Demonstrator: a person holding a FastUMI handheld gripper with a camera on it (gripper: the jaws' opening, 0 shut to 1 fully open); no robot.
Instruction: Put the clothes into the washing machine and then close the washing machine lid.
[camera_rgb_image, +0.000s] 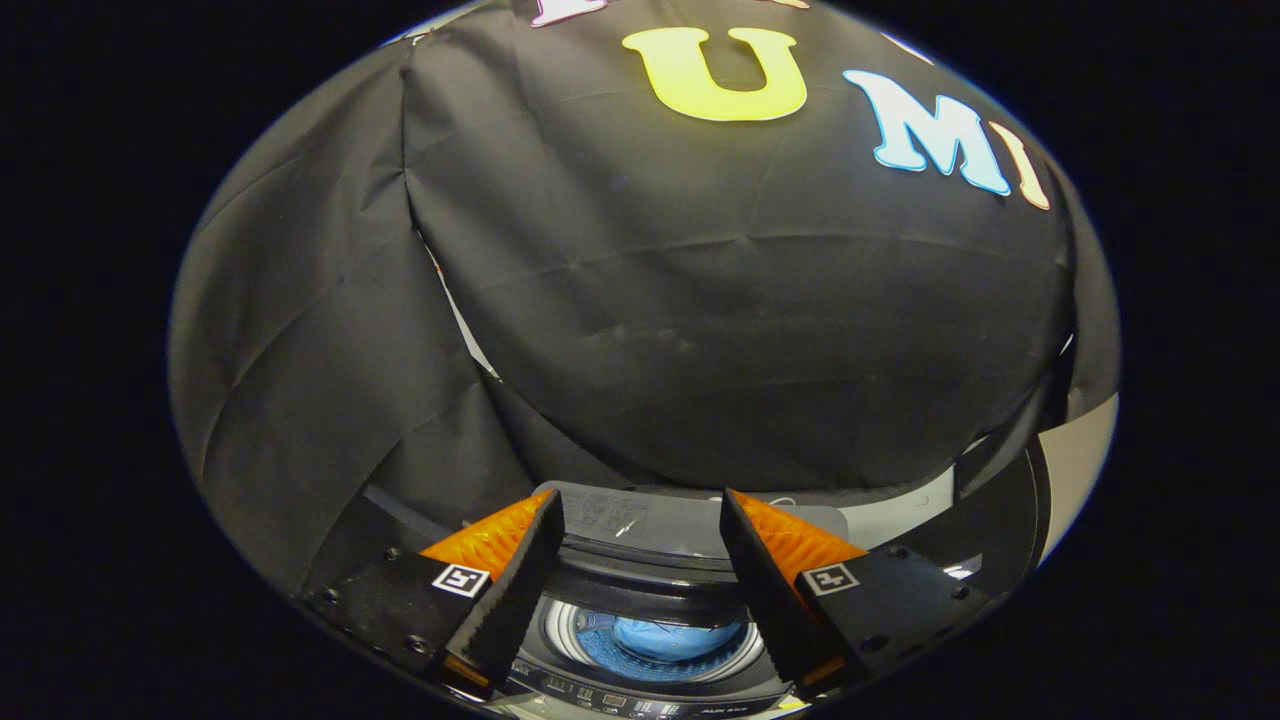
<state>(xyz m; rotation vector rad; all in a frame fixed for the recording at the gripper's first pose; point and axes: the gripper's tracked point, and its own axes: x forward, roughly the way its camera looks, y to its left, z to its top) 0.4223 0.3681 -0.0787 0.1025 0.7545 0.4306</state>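
My gripper (640, 520) stands open, nothing between its fingers. Below and between the fingers I look down on a top-loading washing machine (650, 575). Its lid (640, 515) is raised at the back, just beyond the fingertips. Blue clothes (665, 640) lie inside the round drum, seen through the opening between the fingers. The machine's control panel (640, 705) runs along its near edge under the gripper.
The booth's black cloth wall (700, 330) hangs close behind the machine and folds around on the left. A pale surface (1080, 450) shows to the right of the machine, past the right finger.
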